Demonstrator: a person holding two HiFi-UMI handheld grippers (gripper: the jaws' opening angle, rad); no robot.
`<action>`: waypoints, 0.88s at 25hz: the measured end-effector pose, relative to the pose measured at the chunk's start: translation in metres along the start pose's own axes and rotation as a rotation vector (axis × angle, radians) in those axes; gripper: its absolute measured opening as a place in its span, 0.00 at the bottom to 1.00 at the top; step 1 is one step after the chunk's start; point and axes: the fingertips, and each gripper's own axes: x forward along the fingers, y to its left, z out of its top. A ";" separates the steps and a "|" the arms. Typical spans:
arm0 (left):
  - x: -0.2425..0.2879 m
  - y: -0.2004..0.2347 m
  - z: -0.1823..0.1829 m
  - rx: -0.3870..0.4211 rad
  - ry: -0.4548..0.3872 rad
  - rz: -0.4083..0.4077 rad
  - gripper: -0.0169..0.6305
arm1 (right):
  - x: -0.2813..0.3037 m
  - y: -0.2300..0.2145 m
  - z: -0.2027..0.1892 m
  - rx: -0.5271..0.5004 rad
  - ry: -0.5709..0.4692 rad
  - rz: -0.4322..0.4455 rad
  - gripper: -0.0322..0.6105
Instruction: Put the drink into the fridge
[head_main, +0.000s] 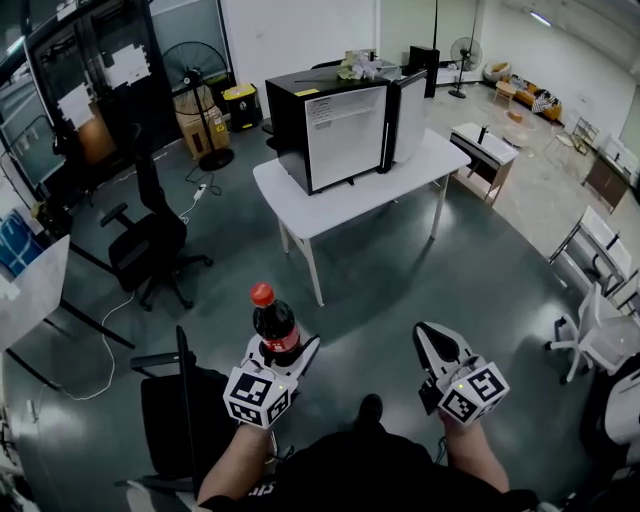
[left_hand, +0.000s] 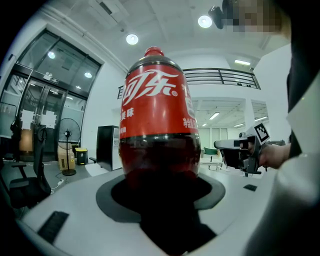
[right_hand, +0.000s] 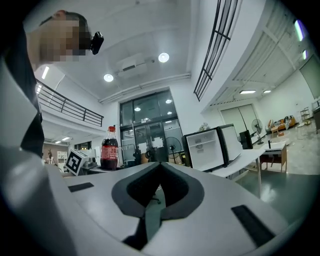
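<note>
**A:** Why is the person carrying the cola bottle (head_main: 274, 322) that way?

**B:** The left gripper (head_main: 287, 348) is clamping it low on the body, jaws spread wide around it, so it is standing upright with the red cap (head_main: 262, 294) on top. Judging by that, the low grip is keeping the neck and top clear for sliding it onto a shelf.

**A:** And the other hand?

**B:** The right gripper (head_main: 428, 336) is carrying nothing; its jaws are sitting together. It is hanging beside the left one, probably free for the door.

**A:** Where is the drink heading?

**B:** The black fridge (head_main: 290, 120) is standing on the white table (head_main: 300, 205), well apart from the bottle, across open floor. Its door (head_main: 406, 115) is hanging open, showing a white inside, so the way in is looking clear.

**A:** Anything readable?

**B:** The red label (left_hand: 155, 107) is showing large white Chinese characters, 可乐, in the cola brand's flowing script. Smaller lines are running down its edges, too small to read. Some print is showing on the fridge's white inside, also illegible.
</note>
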 end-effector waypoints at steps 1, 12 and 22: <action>0.012 0.002 0.003 0.003 0.001 0.004 0.44 | 0.004 -0.013 0.003 0.003 -0.003 -0.001 0.07; 0.152 -0.012 0.041 -0.006 -0.011 -0.004 0.44 | 0.023 -0.154 0.037 0.017 -0.030 -0.010 0.07; 0.202 -0.028 0.051 0.003 0.000 0.015 0.44 | 0.029 -0.202 0.041 0.048 -0.016 0.032 0.07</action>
